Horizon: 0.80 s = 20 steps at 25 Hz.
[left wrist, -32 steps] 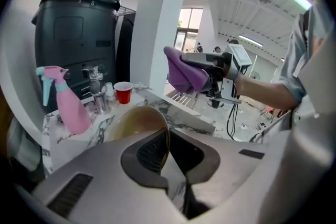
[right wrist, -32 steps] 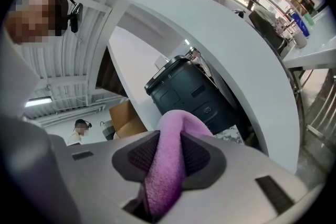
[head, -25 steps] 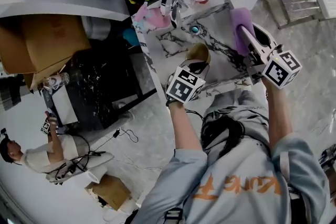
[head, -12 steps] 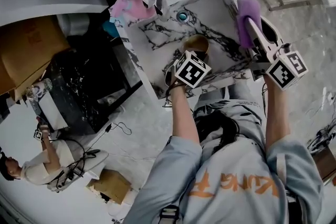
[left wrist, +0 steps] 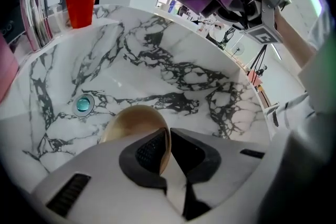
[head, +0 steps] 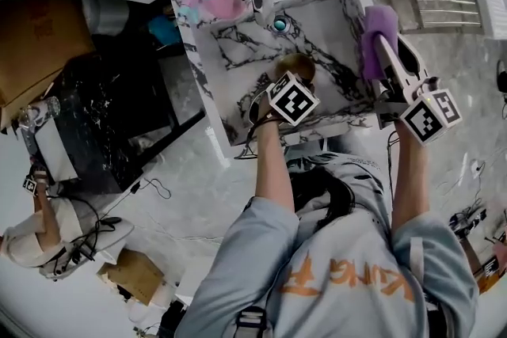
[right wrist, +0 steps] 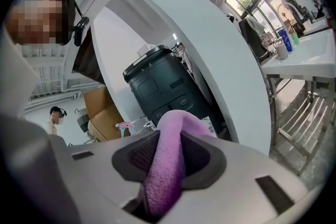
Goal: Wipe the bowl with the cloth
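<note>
Evidently the bowl (left wrist: 134, 120) is rigid, smooth and probably light. The left hand-held gripper (left wrist: 167, 136) pinches its thin rim, down in the sink (left wrist: 173, 73). The soft cloth (right wrist: 176, 126) bunches, clamped in the right hand-held gripper (right wrist: 169, 147). Only the left gripper view shows the rim grip; the head view shows the cloth apart from the bowl.

Counts at the sink (left wrist: 157, 44)
One bowl (left wrist: 134, 120), one purple cloth (right wrist: 168, 165), one red cup (left wrist: 80, 5) and one drain (left wrist: 83, 104) are seen
</note>
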Motion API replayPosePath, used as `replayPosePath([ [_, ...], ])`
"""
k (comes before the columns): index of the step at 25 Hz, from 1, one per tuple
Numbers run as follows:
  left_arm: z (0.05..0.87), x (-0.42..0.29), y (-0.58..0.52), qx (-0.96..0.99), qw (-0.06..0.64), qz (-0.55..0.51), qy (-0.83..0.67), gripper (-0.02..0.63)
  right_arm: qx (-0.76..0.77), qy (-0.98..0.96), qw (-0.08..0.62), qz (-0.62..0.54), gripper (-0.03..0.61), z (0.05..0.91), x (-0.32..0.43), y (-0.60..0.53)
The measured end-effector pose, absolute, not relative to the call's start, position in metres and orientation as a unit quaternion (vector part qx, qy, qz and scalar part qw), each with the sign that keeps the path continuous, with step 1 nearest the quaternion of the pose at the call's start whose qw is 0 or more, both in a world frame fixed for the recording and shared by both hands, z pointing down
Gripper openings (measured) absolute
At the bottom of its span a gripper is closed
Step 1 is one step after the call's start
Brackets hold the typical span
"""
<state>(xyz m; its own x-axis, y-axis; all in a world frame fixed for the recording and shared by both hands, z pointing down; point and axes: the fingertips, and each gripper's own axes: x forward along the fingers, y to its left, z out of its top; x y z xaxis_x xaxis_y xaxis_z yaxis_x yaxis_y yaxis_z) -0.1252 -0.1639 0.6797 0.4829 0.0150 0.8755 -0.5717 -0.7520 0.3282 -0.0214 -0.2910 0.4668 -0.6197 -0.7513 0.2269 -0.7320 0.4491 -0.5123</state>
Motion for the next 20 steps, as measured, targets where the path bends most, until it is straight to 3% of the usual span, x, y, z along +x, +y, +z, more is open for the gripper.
replayPosePath([
  [7,0.665,-0.118,-0.153,0.821,0.329,0.444,-0.14,0.039,-0.426,0.862,0.002,-0.275,0.13,0.45,-0.03,-0.292],
  [11,0.656,-0.121,-0.156,0.827,0.332,0.427,-0.157,0.095,-0.422,0.866,0.004,-0.266,0.13,0.44,-0.03,-0.292],
  [18,0.589,-0.127,-0.198,0.877,0.297,0.286,-0.246,0.093,-0.4,0.882,0.005,-0.248,0.13,0.425,-0.049,-0.291],
  [20,0.561,-0.131,-0.207,0.891,0.275,0.246,-0.265,0.065,-0.395,0.886,0.011,-0.242,0.13,0.416,-0.053,-0.29],
])
